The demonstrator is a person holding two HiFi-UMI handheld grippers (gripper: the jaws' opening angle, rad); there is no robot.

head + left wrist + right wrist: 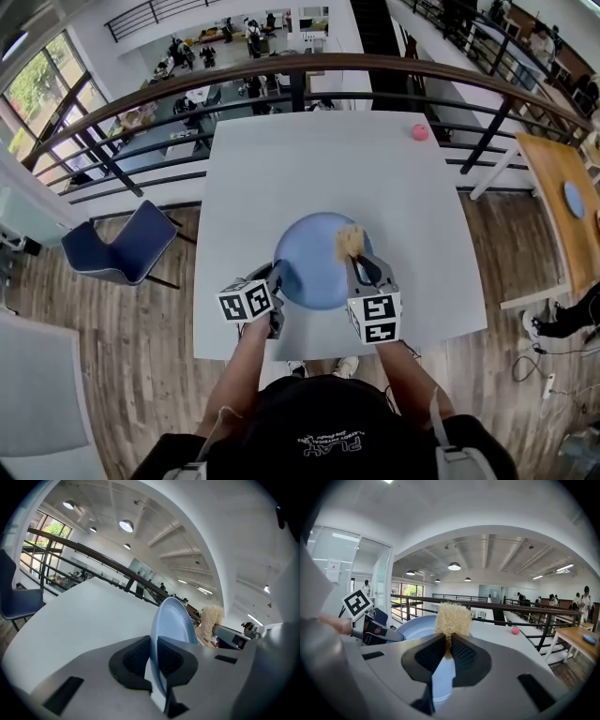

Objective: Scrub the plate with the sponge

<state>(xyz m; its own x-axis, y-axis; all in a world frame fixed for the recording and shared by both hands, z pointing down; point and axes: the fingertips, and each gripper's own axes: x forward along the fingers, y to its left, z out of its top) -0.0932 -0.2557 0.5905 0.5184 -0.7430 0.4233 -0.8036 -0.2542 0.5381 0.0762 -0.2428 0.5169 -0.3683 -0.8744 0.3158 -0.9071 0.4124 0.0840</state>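
Blue plate [314, 272] is over the white tabletop [375, 169], left gripper [278, 278] jaws clamped on its rim, right gripper [361, 267] jaws pinching the scruffy tan sponge [351, 242].

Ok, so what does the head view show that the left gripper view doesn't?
Only the head view shows the pink ball near the white table's far edge, and the person's forearms. Only the left gripper view shows the left gripper's jaws shut on the blue plate's rim, seen edge-on, plus ceiling lamps. Both show the plate, the sponge, the table and the blue chair.
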